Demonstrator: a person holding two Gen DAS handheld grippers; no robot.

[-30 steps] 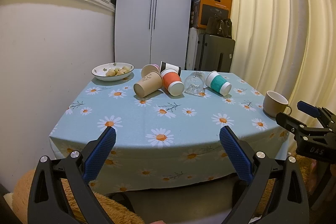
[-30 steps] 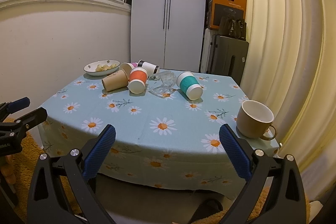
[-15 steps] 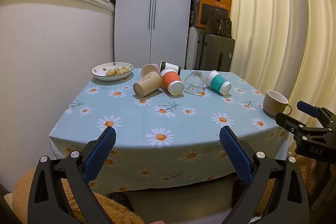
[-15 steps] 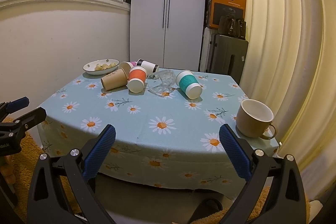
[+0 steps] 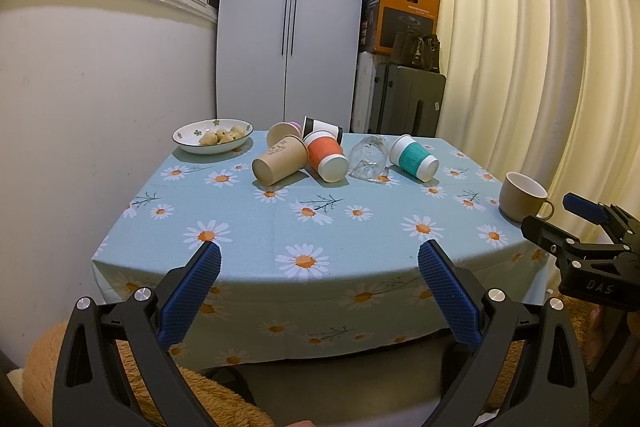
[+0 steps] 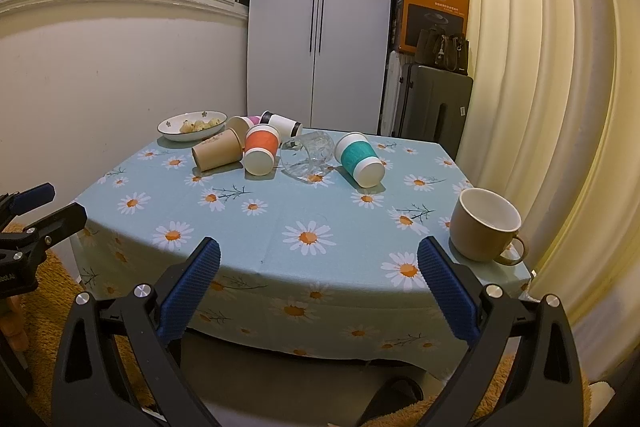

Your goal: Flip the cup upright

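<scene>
Several cups lie on their sides at the far side of the table: a brown paper cup (image 5: 280, 163) (image 6: 218, 155), an orange cup (image 5: 326, 157) (image 6: 260, 151), a clear glass (image 5: 368, 157) (image 6: 308, 155), a teal cup (image 5: 414, 157) (image 6: 360, 159), with a pink cup (image 5: 282, 131) and a black-and-white cup (image 5: 322, 127) behind. A tan mug (image 5: 522, 197) (image 6: 484, 225) stands upright at the right edge. My left gripper (image 5: 319, 255) and right gripper (image 6: 319, 253) are open, empty, before the table's near edge.
The table has a blue daisy cloth (image 5: 320, 227) (image 6: 280, 223). A white bowl of food (image 5: 214, 135) (image 6: 192, 125) sits at the far left. A wardrobe, suitcases and a curtain stand behind. The wall is close on the left.
</scene>
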